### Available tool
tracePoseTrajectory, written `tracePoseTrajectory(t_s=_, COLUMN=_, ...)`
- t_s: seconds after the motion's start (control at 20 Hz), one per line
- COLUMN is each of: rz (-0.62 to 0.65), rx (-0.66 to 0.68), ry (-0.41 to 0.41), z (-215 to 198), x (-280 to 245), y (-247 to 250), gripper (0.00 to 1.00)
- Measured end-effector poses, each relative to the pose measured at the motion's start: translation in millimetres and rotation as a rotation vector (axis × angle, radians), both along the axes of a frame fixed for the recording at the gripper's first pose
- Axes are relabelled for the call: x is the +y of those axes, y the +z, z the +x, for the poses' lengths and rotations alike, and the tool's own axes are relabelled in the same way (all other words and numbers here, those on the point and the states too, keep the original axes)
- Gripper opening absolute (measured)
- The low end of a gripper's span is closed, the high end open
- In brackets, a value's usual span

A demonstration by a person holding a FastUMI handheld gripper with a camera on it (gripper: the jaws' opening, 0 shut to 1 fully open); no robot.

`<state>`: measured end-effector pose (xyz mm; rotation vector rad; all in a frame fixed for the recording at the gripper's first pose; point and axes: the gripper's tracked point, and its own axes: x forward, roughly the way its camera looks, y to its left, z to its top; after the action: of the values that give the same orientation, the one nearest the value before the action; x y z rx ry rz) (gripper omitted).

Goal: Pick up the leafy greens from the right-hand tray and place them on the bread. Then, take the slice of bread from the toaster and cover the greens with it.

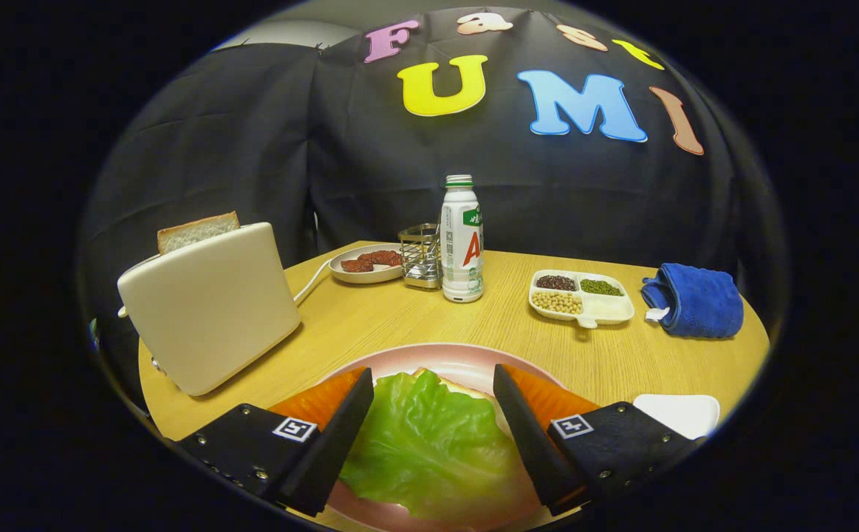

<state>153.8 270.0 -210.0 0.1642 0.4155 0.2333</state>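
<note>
The round wooden table [414,325] has a pale straight grain, and at its left edge stands the cream toaster [211,307], a smooth rounded box, with a slice of bread [197,230] standing upright in its slot, crust uppermost. At the near edge sits a glossy pink plate [459,366], and on it lies the leafy greens [429,443], one broad crinkled leaf with its long axis running away from me toward the table's middle; it rests on pale bread [466,390] that peeks out at the leaf's far end. My claw [433,403] is spread wide, a finger on each side of the leaf and gripping nothing; whether the tips touch the leaf I cannot tell. At the right edge lies a folded blue terry cloth [695,299], and a white tray [684,412] shows at the near right edge, just beyond my right finger. Toward the far edge stands an upright white bottle [462,247] with a green cap, beside it a wire metal holder [420,255]. Right of the bottle a divided white dish [583,299] holds dark grains, green beans and pale beans in separate compartments. Far left of the holder a shallow dish [366,264] holds reddish-brown slices.
</note>
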Motion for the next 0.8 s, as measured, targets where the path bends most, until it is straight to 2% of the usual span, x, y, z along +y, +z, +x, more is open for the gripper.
tracePoseTrajectory(t_s=0.4, rz=-0.025, rx=-0.146, ry=-0.021, z=-17.7, x=8.0, y=57.8, gripper=0.99)
tracePoseTrajectory(t_s=0.8, rz=0.065, rx=-0.303, ry=0.025, z=-51.4, x=37.0, y=142.6, gripper=0.99)
